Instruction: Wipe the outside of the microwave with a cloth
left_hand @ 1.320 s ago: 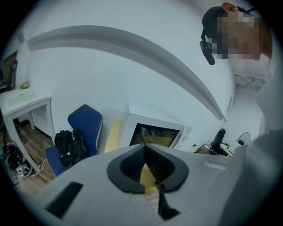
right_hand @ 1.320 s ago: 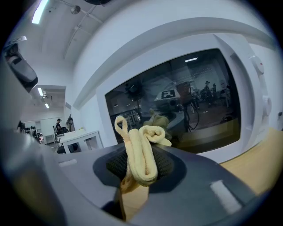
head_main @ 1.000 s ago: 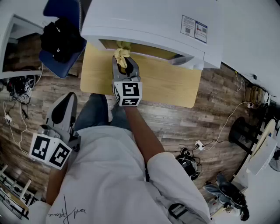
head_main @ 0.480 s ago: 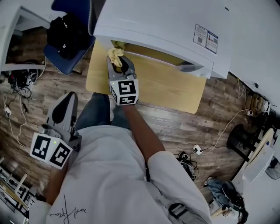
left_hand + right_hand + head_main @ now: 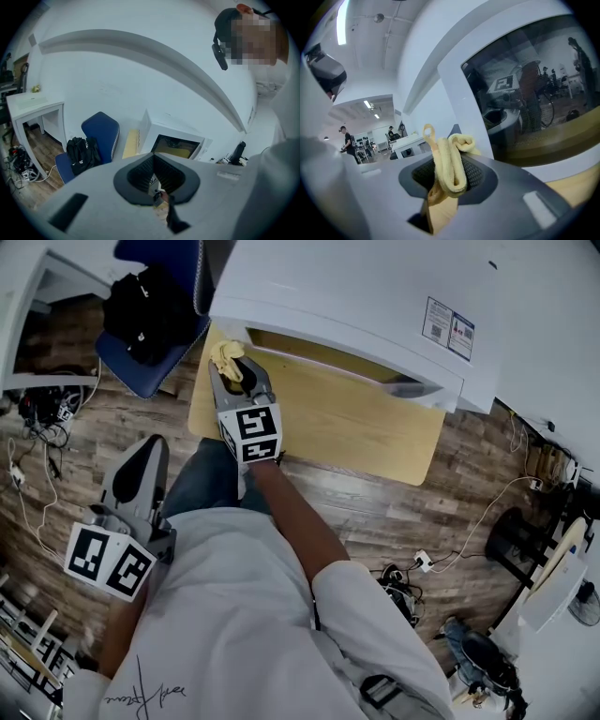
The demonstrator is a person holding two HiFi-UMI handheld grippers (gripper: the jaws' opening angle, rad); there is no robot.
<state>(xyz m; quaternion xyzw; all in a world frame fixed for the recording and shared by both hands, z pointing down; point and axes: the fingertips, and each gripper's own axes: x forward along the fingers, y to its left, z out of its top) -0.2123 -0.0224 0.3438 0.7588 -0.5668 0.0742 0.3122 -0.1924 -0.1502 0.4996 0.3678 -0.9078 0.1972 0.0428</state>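
The white microwave [image 5: 356, 296] stands on a wooden table [image 5: 356, 418]. My right gripper [image 5: 232, 371] is shut on a folded yellow cloth [image 5: 225, 354], which is at the lower left corner of the microwave's front. In the right gripper view the cloth [image 5: 450, 164] sticks up from between the jaws of the right gripper [image 5: 447, 180], close to the dark glass door [image 5: 534, 108]. My left gripper [image 5: 141, 460] hangs low at the left over the floor, away from the table, shut and holding nothing. Its own view shows the microwave [image 5: 171, 136] farther off.
A blue chair [image 5: 141, 362] with a black bag [image 5: 141, 306] on it stands just left of the table. A white desk [image 5: 28, 296] is at the far left. Cables [image 5: 37, 418] lie on the wooden floor at the left and right.
My right gripper has slid the cloth leftward along the bottom of the microwave's front, from near the door to the left corner. The left gripper has stayed put.
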